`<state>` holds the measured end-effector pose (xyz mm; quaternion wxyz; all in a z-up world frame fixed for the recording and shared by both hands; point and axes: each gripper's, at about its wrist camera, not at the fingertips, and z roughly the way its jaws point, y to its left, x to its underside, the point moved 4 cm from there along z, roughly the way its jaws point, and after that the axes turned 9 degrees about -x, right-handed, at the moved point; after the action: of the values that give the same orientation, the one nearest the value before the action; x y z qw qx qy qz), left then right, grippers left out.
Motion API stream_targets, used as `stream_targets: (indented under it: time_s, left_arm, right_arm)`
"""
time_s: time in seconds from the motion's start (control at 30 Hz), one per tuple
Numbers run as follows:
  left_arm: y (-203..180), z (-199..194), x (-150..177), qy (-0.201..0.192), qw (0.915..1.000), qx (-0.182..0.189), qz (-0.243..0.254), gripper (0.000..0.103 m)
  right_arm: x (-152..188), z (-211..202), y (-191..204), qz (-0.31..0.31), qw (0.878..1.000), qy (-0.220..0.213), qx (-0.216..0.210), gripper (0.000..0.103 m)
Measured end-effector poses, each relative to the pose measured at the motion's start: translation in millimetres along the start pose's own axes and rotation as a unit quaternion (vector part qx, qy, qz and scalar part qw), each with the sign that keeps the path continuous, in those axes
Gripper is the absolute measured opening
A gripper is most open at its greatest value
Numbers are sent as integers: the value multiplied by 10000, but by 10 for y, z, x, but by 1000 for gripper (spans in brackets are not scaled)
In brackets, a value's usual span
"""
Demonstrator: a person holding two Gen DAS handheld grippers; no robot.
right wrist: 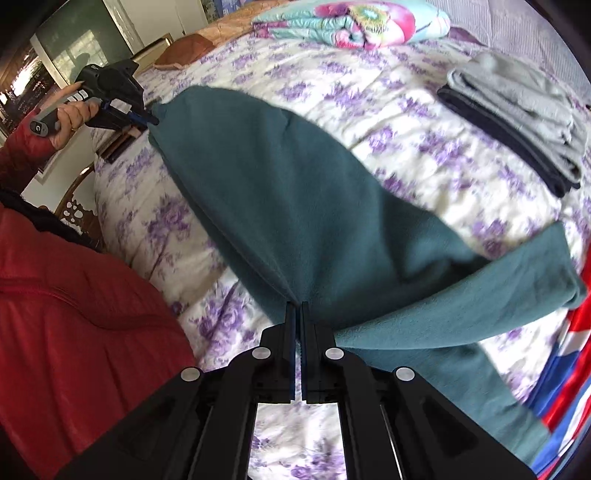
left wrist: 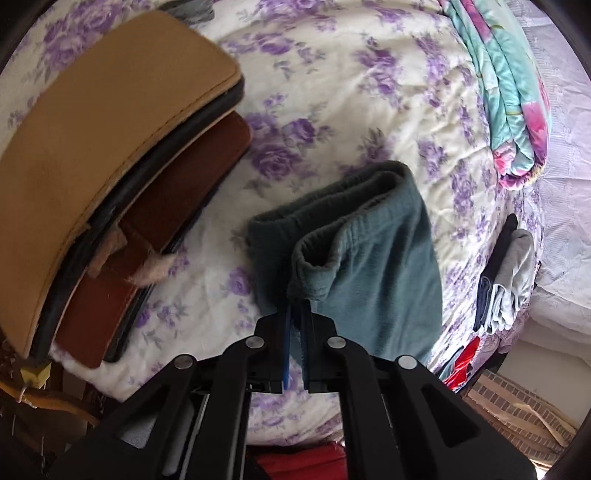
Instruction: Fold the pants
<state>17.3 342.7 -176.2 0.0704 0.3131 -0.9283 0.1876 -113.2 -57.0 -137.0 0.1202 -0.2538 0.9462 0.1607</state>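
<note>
The teal fleece pants (right wrist: 295,206) hang stretched between both grippers above a bed with a purple-flowered cover (right wrist: 424,140). My left gripper (left wrist: 297,306) is shut on the elastic waistband end (left wrist: 321,273); the waistband opening faces the left wrist camera. It also shows in the right wrist view (right wrist: 151,119), held by a hand at the far left. My right gripper (right wrist: 298,304) is shut on the pants' lower edge near the crotch. One leg (right wrist: 498,291) folds off to the right and drapes onto the bed.
A stack of folded grey and black clothes (right wrist: 517,122) lies at the right of the bed. A folded floral quilt (right wrist: 351,22) lies at the far end. Tan and brown cushions (left wrist: 110,147) are stacked at the bed's left. A red, white and blue cloth (right wrist: 569,362) lies at the right edge.
</note>
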Motion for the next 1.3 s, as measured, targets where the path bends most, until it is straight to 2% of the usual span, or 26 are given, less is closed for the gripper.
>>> stream_targets:
  time_s: [0.13,0.2,0.23,0.27,0.33,0.4,0.43,0.5,0.57,0.63,0.67,0.73,0.8,0.83,0.9,0.93,1.03,1.1,1.2,1.23,1.3]
  left_arm:
    - [-31,-11,-38,-163,9998,-13,78,7]
    - [-16,-124,-30,-320,9995,-34,80,24]
    - [11,-209,-26,-450,9989,-111,78,43]
    - [41,-312,-22,-638,9977,-215,54,57]
    - [94,-591,16,-1107,9929,-443,56,61]
    - [37,-777,99,-1341,9900,-378,216,61]
    - [-51,-835,171,-1430,9885,-304,397,62]
    - [-265,-801,308,-1434,9853,-377,851,70]
    - [-509,-627,471,-1404,9774,-723,1407,72]
    - [-749,-299,649,-1350,9624,-1279,1980,72]
    - [-835,-117,724,-1270,9551,-1523,2201,72]
    - [-947,130,815,-1155,9472,-1765,2416,72]
    - [-936,345,881,-1080,9431,-1923,2487,72]
    - [-911,431,888,-1045,9416,-2012,2489,77]
    - [-844,515,883,-1252,9375,-2092,2485,91]
    - [-823,522,872,-1321,9372,-2071,2478,99]
    - [-740,535,845,-1430,9403,-1911,2427,99]
    - [-716,517,876,-1617,9349,-1980,2463,99]
    - [-682,492,917,-1845,9307,-1963,2473,99]
    - [-660,483,913,-1860,9313,-1923,2472,99]
    - [-630,478,906,-1840,9318,-1900,2486,99]
  right_arm:
    - [71,205,24,31,9997,235,20,2]
    - [101,293,0,138,9995,292,22,5]
    - [108,307,-18,246,9993,277,-15,5]
    - [117,308,-37,375,9990,245,-65,5]
    - [141,279,-62,585,9979,167,-210,10]
    - [171,219,-75,817,9956,132,-431,23]
    - [171,157,-75,906,9945,75,-517,29]
    - [130,-94,-140,1211,9898,-358,-660,32]
    - [73,-353,-351,1720,9784,-929,-677,37]
    - [29,-597,-754,2493,9559,-1523,-310,37]
    - [16,-681,-1003,2904,9422,-1672,72,38]
    - [-23,-762,-1346,3373,9223,-1743,727,39]
    - [-82,-795,-1593,3694,9059,-1797,1026,39]
    - [-126,-782,-1679,3843,8987,-1818,1080,39]
    - [-175,-748,-1822,4084,8853,-1890,1171,40]
    - [-207,-704,-1874,4167,8809,-1855,1263,43]
    - [-289,-473,-2009,4324,8764,-1546,1448,48]
    - [-278,-304,-2028,4279,8804,-1256,1611,53]
    - [-208,-256,-2004,4091,8849,-1319,1794,50]
    - [-167,-285,-1998,4049,8851,-1351,1854,38]
    - [-58,-387,-2005,4084,8827,-1523,1756,7]
